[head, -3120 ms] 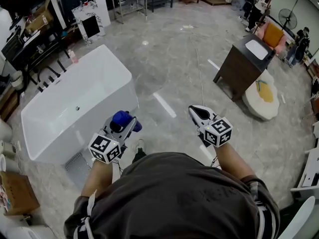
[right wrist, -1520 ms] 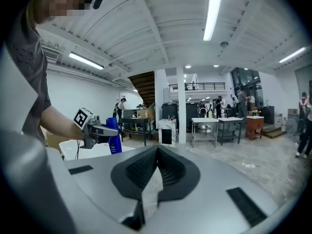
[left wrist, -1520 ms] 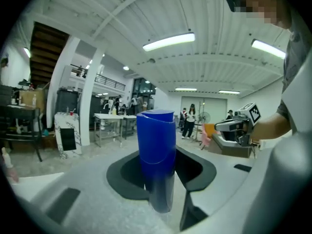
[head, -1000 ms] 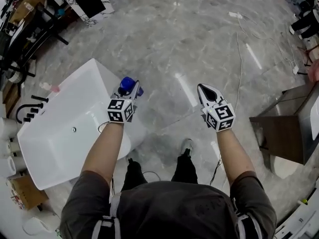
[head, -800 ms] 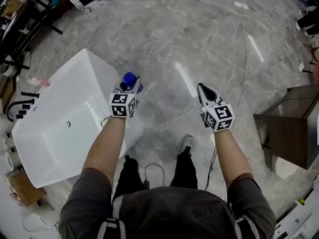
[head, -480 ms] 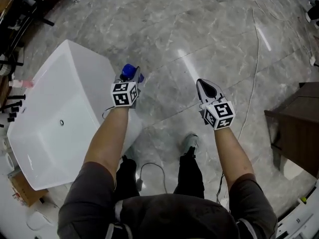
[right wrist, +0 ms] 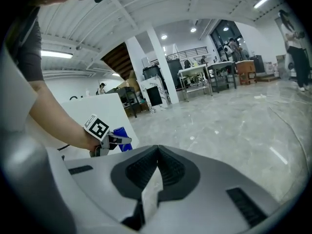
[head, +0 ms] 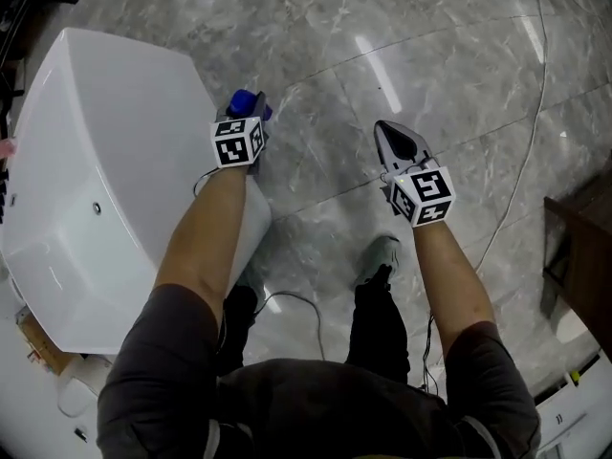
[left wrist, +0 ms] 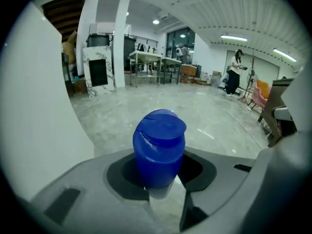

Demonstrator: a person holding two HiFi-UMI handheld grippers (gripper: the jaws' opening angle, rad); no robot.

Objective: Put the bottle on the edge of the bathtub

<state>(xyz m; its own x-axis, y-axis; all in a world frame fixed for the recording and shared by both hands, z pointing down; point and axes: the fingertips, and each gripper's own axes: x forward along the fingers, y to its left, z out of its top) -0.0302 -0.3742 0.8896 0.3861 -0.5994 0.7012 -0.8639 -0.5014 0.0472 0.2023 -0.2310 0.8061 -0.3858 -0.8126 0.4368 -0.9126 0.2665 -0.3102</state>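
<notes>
A bottle with a blue cap (head: 245,102) sits between the jaws of my left gripper (head: 250,120), which is shut on it. It hangs just off the near right corner of the white bathtub (head: 196,84). In the left gripper view the blue cap (left wrist: 160,147) sticks up from my left gripper (left wrist: 161,179), with the tub's white wall (left wrist: 39,111) close on the left. My right gripper (head: 385,130) is shut and empty over the marble floor. The right gripper view shows its closed tips (right wrist: 157,155), the blue bottle (right wrist: 120,132) and the tub (right wrist: 95,108).
The person's shoe (head: 381,256) stands on the grey marble floor between the grippers. A thin cable (head: 521,113) runs across the floor at the right. A dark cabinet (head: 583,247) is at the right edge, a cardboard box (head: 38,338) at the lower left.
Both grippers have sunk towards the floor, the bottle still in the left one. The head has come lower, and the tub now fills more of the left side.
</notes>
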